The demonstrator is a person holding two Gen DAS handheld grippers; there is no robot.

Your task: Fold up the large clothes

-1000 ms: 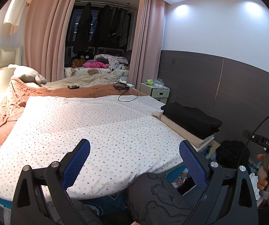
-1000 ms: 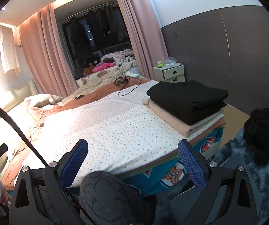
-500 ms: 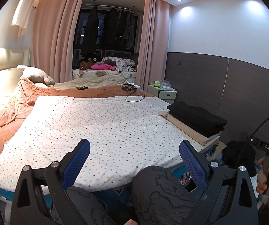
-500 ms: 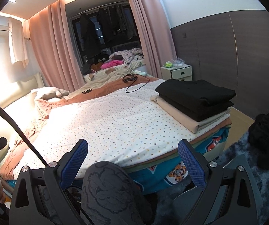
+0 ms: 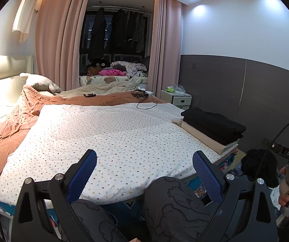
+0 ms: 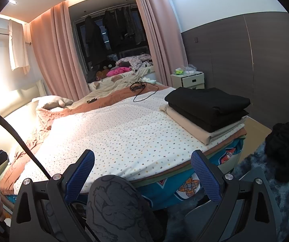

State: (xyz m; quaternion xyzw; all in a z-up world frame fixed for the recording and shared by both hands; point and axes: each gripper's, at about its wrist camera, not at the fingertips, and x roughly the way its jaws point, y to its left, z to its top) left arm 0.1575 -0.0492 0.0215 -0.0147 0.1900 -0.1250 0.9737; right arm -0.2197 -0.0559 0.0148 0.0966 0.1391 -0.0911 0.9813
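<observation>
Left tool (image 5: 143, 170): we hold it released, blue-padded fingers spread wide with nothing between them, above our knee in grey patterned trousers (image 5: 176, 203) at the foot of the bed.
Right tool (image 6: 142, 170): released too, fingers wide apart and empty, over the same near edge of the bed; its handle and our hand show at 3 o'clock in the left view.
Folded clothes: a stack of black folded garments (image 6: 209, 104) lies on a beige folded garment (image 6: 186, 122), at 2 o'clock on the bed's right edge, well apart from both tools.
Bed: a white quilt with small coloured dots (image 5: 112, 133) lies spread flat; a rust-orange blanket (image 5: 9, 129) is bunched at 9 o'clock.
Cable: a black looped cord (image 5: 144, 100) lies at 12 o'clock on the quilt's far edge.
Floor: a dark crumpled garment (image 6: 285, 147) sits at 3 o'clock beside the bed.
</observation>
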